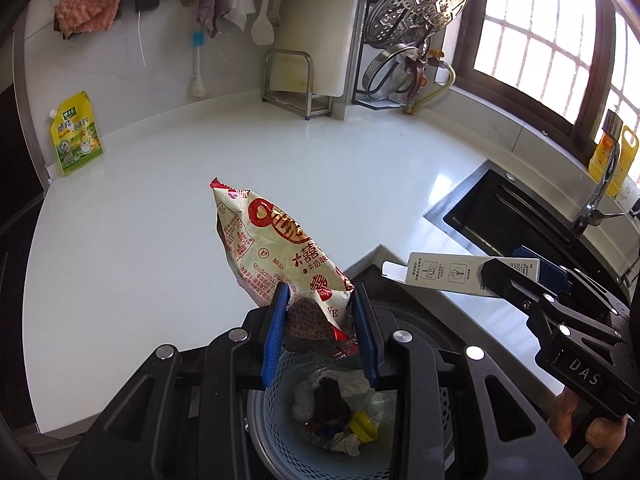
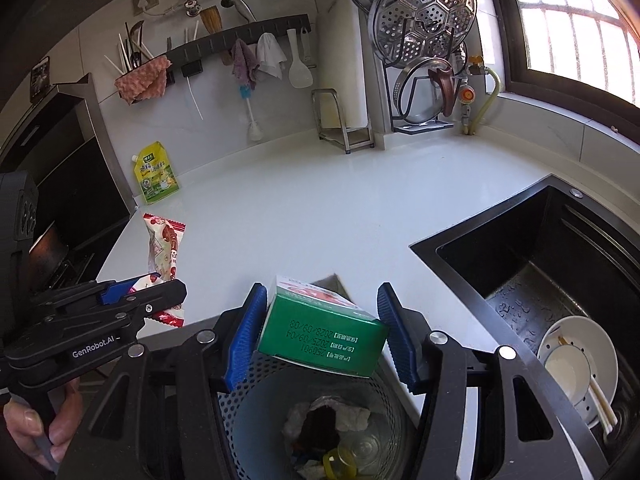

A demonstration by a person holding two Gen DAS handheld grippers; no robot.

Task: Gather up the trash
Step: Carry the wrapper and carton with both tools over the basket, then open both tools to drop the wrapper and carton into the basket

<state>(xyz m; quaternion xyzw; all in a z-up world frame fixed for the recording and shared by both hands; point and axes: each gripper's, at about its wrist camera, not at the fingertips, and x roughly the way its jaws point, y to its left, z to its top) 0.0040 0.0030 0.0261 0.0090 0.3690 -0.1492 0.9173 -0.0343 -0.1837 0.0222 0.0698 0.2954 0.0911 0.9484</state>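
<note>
My left gripper (image 1: 320, 288) is shut on the lower end of a red-and-cream snack wrapper (image 1: 276, 240), which sticks up over the counter edge. Directly below stands a perforated trash bin (image 1: 272, 420) holding crumpled paper and a yellow cap. My right gripper (image 2: 322, 290) is shut on a green-and-white carton (image 2: 320, 332) above the same bin (image 2: 248, 392). In the left wrist view the right gripper (image 1: 496, 276) and its carton (image 1: 444, 274) hover at the right. In the right wrist view the left gripper (image 2: 160, 292) with the wrapper (image 2: 162, 248) is at the left.
A white counter (image 1: 160, 200) wraps around the bin. A black sink (image 2: 520, 248) at the right holds a white bowl (image 2: 576, 360). A yellow-green pouch (image 1: 76, 136) leans on the back wall. A rack of steel lids (image 1: 416, 8) fills the far corner.
</note>
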